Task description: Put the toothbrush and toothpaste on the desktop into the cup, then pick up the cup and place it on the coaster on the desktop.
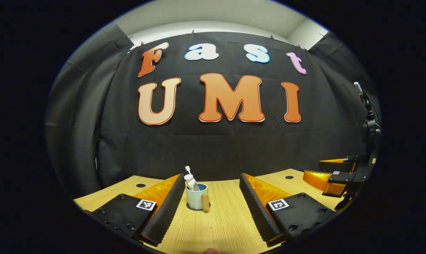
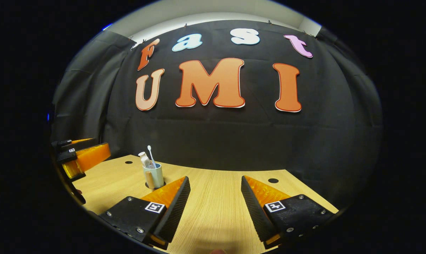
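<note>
Cup sits low centre of the left gripper view, on a dark round coaster whose edge shows under its base; toothbrush and toothpaste stand upright inside it. In the right gripper view the same cup is at lower left. Wooden desktop around it bare. Left gripper fingers spread wide, grasping nothing, cup seen between them but farther off. Right gripper likewise released, well apart from the cup; it also shows at right edge of the left gripper view. Judgement: all steps look done, cup loaded and on the coaster. Next move calls only for keeping both grippers clear of the cup.
</note>
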`<action>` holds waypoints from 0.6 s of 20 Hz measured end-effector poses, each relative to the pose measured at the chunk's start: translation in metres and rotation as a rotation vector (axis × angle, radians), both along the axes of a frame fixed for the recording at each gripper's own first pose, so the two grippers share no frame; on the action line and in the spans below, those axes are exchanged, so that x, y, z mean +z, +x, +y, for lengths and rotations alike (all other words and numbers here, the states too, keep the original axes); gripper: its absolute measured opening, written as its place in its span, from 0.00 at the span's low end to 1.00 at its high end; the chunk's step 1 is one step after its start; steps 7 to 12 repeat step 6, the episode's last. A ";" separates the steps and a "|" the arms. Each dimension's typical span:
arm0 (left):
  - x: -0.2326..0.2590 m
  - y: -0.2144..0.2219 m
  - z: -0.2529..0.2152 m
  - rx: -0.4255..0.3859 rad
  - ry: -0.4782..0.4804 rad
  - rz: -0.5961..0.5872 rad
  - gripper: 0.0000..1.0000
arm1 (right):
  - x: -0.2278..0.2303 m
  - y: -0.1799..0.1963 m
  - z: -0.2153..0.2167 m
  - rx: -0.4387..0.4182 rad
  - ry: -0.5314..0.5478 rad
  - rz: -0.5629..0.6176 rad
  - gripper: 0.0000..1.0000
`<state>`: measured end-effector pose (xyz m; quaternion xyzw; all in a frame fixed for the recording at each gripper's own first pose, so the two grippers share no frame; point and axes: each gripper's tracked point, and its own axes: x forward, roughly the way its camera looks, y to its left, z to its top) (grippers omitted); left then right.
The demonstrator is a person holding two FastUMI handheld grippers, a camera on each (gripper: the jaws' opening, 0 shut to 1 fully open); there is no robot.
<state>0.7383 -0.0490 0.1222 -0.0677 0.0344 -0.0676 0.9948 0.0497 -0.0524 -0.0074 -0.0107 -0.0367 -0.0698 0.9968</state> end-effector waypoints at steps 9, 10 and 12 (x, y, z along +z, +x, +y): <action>0.001 -0.003 0.006 0.011 -0.009 -0.004 0.97 | 0.001 0.000 0.007 0.016 0.003 -0.005 0.88; 0.001 -0.003 0.006 0.011 -0.009 -0.004 0.97 | 0.001 0.000 0.007 0.016 0.003 -0.005 0.88; 0.001 -0.003 0.006 0.011 -0.009 -0.004 0.97 | 0.001 0.000 0.007 0.016 0.003 -0.005 0.88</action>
